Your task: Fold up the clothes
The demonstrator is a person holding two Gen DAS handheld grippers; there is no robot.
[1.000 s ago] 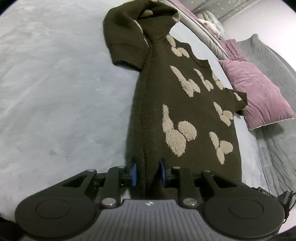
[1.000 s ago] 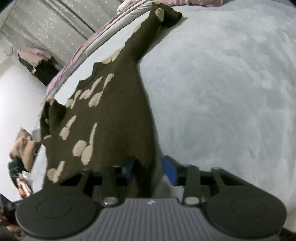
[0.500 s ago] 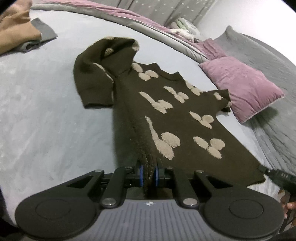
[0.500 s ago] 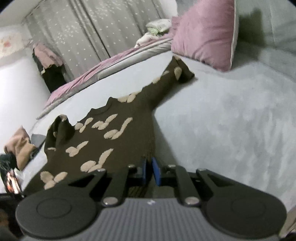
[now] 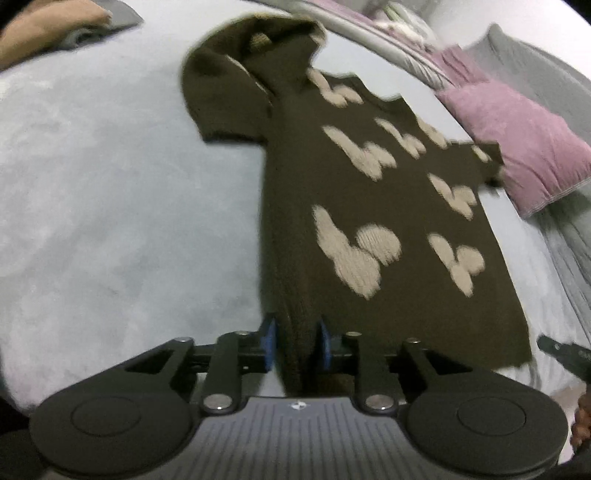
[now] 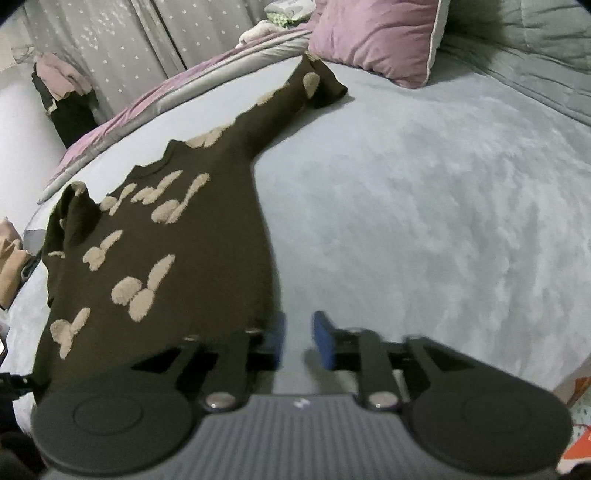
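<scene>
Sweater flat on bed — both grippers parted.

Under me is a big bed with a soft, fuzzy, pale grey-blue blanket spread over it. A dark brown knitted sweater with fluffy beige patches lies flat on the blanket, its sleeves out to the sides. One sleeve is folded back near the top in my left view. A square pink-purple velvet pillow sits on the bed just past the end of the other sleeve. A heap of tan and grey cloth rests on the blanket, well apart from the sweater.
</scene>
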